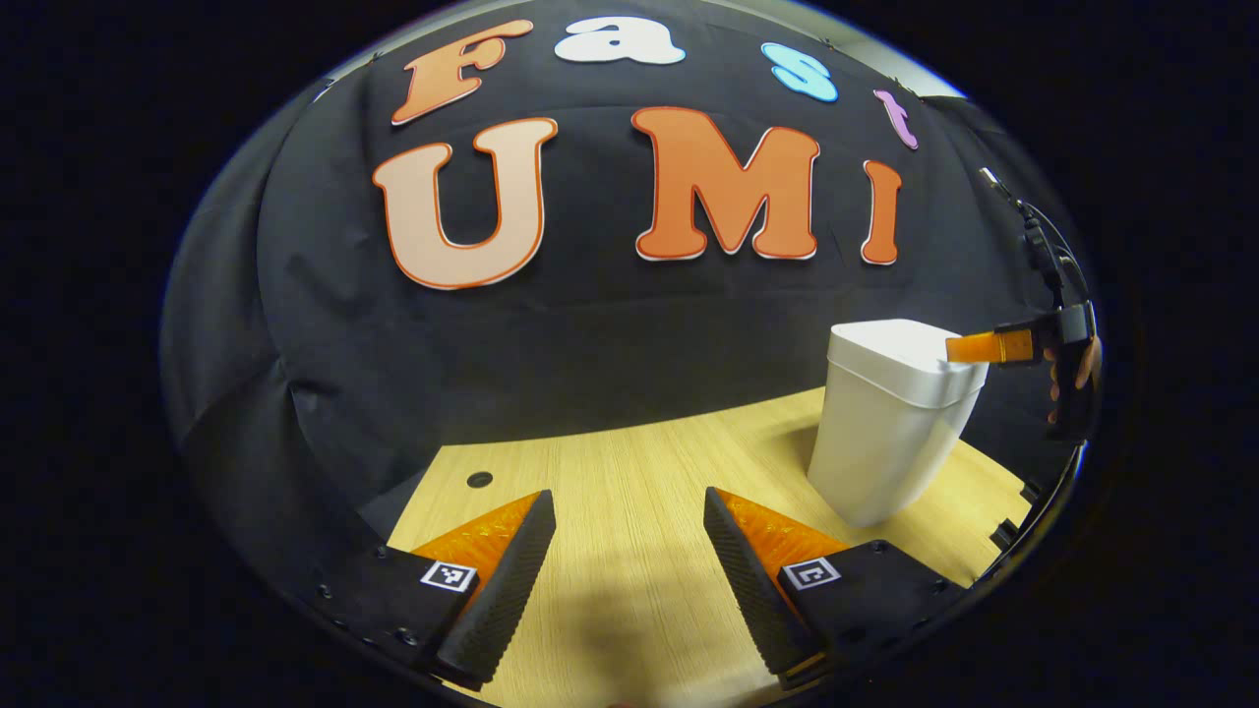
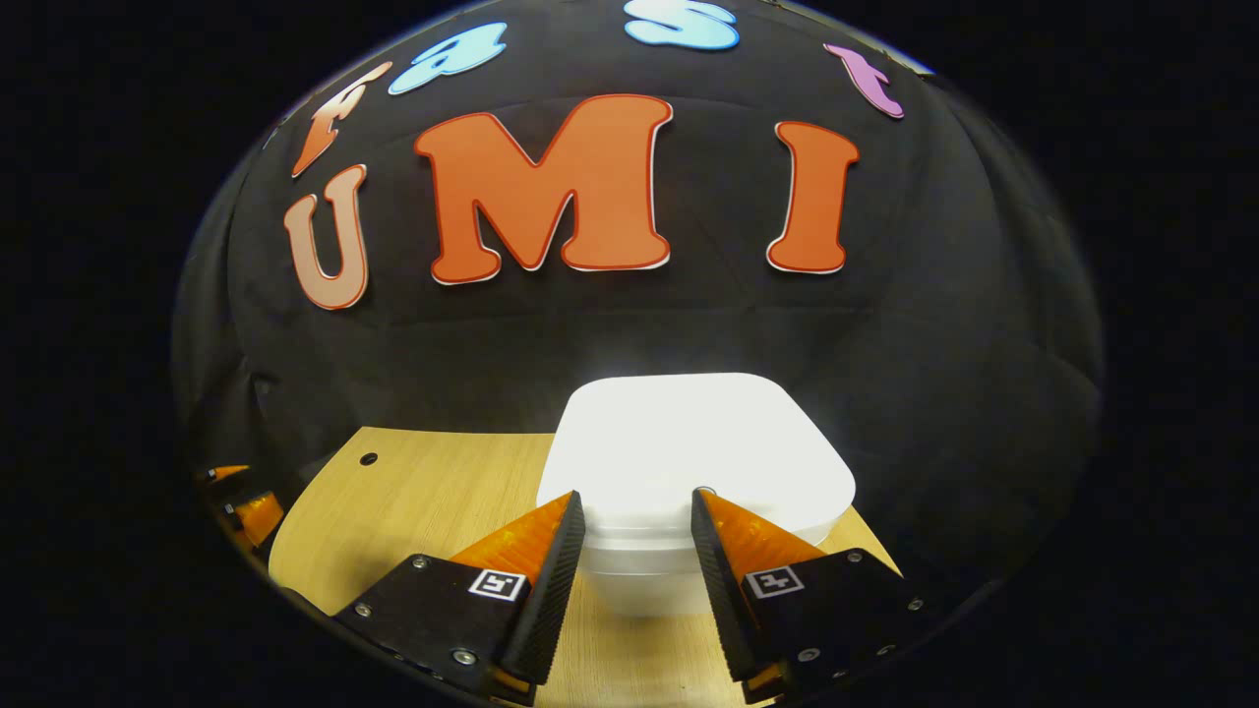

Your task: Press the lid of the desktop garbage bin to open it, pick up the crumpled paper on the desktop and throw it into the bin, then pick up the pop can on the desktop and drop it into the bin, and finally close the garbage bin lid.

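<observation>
On the desk (image 1: 629, 492) stands the bin (image 1: 890, 433), white, upright, its lid (image 2: 693, 442) flat and seemingly down. It sits toward the back, close to the black wall, which leaves the front of the wood free for working.

Over that lid hangs the right gripper (image 2: 637, 506), its fingers spread apart with nothing between them. In the right gripper view the two tips frame the near edge of the lid, one on each side of its middle, and whether they touch the plastic I cannot tell. In the left gripper view the same tool (image 1: 984, 347) reaches in from the side, its tip at the lid's far corner, with a hand (image 1: 1077, 369) behind it. That high, forward pose suits a downward push, so I judge the opening press is the step in hand.

Off to the side, the left gripper (image 1: 629, 536) waits low above bare wood, jaws wide and holding nothing. The bin is well to its right and farther back, apart from its fingers. It looks parked there to keep out of the way.
</observation>
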Demonstrator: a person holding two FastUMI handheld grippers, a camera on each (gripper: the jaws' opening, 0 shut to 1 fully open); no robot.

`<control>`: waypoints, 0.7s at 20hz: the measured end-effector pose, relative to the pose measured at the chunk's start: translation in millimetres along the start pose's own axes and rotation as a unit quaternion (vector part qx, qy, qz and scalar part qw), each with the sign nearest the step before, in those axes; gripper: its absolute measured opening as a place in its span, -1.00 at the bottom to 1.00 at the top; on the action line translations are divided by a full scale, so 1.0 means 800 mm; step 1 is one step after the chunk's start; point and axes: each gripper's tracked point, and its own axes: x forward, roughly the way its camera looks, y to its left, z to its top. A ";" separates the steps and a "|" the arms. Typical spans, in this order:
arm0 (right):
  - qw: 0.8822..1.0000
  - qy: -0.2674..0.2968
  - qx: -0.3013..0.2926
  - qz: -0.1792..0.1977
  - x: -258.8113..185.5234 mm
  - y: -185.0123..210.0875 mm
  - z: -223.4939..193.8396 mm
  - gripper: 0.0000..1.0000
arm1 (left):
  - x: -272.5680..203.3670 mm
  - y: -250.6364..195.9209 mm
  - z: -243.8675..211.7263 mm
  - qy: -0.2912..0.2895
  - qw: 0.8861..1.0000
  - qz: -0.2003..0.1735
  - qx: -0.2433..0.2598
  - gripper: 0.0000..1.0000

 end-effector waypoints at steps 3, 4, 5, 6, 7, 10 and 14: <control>1.000 -0.003 -0.011 0.012 -0.008 0.025 -0.001 0.33 | -0.002 0.007 0.031 -0.028 1.000 0.010 -0.001 0.94; 1.000 -0.008 -0.017 0.019 -0.011 0.035 0.001 0.25 | -0.002 0.012 0.041 -0.039 0.999 0.019 0.003 0.94; 0.999 -0.014 -0.023 0.024 -0.013 0.044 0.004 0.34 | -0.002 0.017 0.048 -0.047 0.999 0.025 0.002 0.94; 0.999 -0.019 -0.029 0.029 -0.015 0.052 0.005 0.33 | -0.004 0.019 0.054 -0.053 0.998 0.028 -0.003 0.94; 0.999 -0.024 -0.034 0.034 -0.018 0.059 0.006 0.34 | -0.006 0.024 0.060 -0.059 0.998 0.033 -0.010 0.94; 0.997 -0.038 -0.039 0.056 -0.026 0.085 0.009 0.34 | -0.015 0.035 0.079 -0.080 0.995 0.047 -0.024 0.94; 0.995 -0.064 -0.039 0.072 -0.037 0.109 0.013 0.34 | -0.026 0.042 0.103 -0.112 0.991 0.059 -0.034 0.94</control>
